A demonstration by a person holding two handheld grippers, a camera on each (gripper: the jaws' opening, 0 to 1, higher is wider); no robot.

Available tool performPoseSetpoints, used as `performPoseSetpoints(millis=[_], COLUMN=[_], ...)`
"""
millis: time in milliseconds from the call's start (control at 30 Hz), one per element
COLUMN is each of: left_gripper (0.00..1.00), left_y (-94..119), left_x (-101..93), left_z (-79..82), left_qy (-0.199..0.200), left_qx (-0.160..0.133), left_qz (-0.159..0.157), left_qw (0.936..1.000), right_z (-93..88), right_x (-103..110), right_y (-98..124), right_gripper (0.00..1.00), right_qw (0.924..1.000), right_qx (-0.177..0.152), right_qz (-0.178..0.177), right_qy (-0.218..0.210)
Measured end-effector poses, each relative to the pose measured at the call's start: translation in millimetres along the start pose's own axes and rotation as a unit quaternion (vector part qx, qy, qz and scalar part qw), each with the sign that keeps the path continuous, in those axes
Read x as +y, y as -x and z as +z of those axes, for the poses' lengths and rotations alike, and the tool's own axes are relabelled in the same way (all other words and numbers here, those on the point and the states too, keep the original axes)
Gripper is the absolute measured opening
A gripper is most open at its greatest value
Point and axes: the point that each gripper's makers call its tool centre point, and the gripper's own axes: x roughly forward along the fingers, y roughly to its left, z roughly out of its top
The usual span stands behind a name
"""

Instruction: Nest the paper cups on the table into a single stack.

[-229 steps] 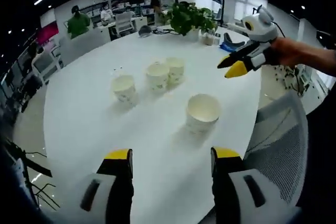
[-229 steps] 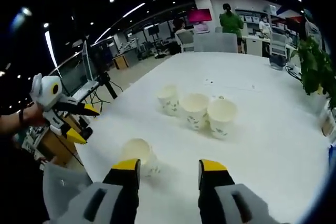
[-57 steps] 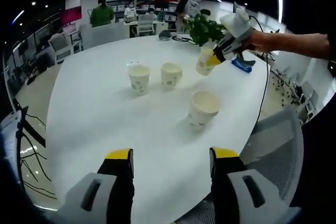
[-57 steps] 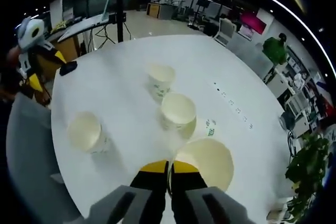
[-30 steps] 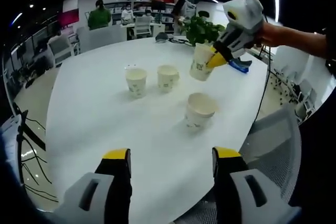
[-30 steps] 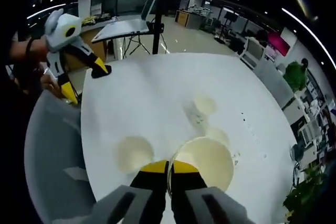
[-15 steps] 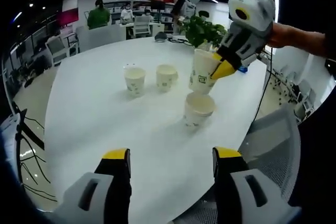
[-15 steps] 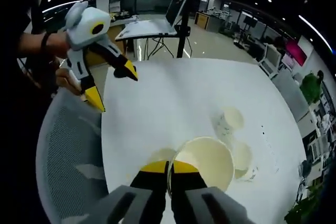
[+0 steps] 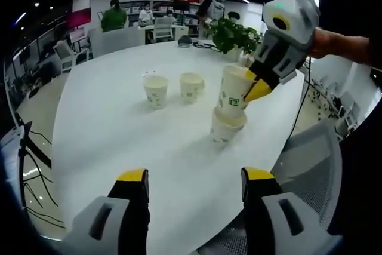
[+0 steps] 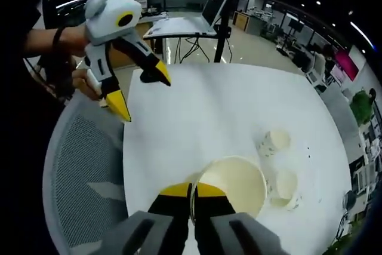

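Observation:
My right gripper [image 10: 192,192] is shut on the rim of a white paper cup [image 10: 231,184]. In the left gripper view the right gripper [image 9: 252,83] holds that cup [image 9: 231,92] tilted, its base partly inside a second cup [image 9: 225,131] standing on the white table [image 9: 107,129]. Two more cups [image 9: 156,89] [image 9: 191,85] stand farther back, side by side. They also show beyond the held cup in the right gripper view, one cup [image 10: 276,141] above the other cup [image 10: 285,184]. My left gripper [image 9: 196,177] hangs open over the table's near edge, also seen as the left gripper [image 10: 140,91].
A grey mesh chair [image 9: 310,165] stands at the table's edge, seen too as the chair [image 10: 83,171] below my left gripper. A potted plant [image 9: 234,33] sits at the table's far side. People sit at desks in the background. A laptop on a stand [image 10: 191,22] stands off the table.
The right gripper took one cup from the row, lifted it and carried it to the lone near cup. Over the last second it came down into that cup. The left gripper stayed open.

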Motion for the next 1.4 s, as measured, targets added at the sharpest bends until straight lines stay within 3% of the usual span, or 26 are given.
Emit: performPoseSetpoints(millis=[767, 1400], left_gripper=[0.61, 0.61], left_y=[-2, -2], left_x=[3.9, 4.8], left_z=[-2.6, -1.5], left_qy=[0.002, 0.003], left_qx=[0.003, 0.003], left_qz=[0.000, 0.001], left_qw=[1.0000, 1.0000], right_z=[-19.0, -21.1], right_x=[11, 16], right_y=[-35, -45], right_gripper=[0.00, 0.00], right_qw=[0.9997, 0.9994], right_qx=[0.017, 0.023], right_qz=[0.008, 0.013], right_qy=[-0.018, -0.021])
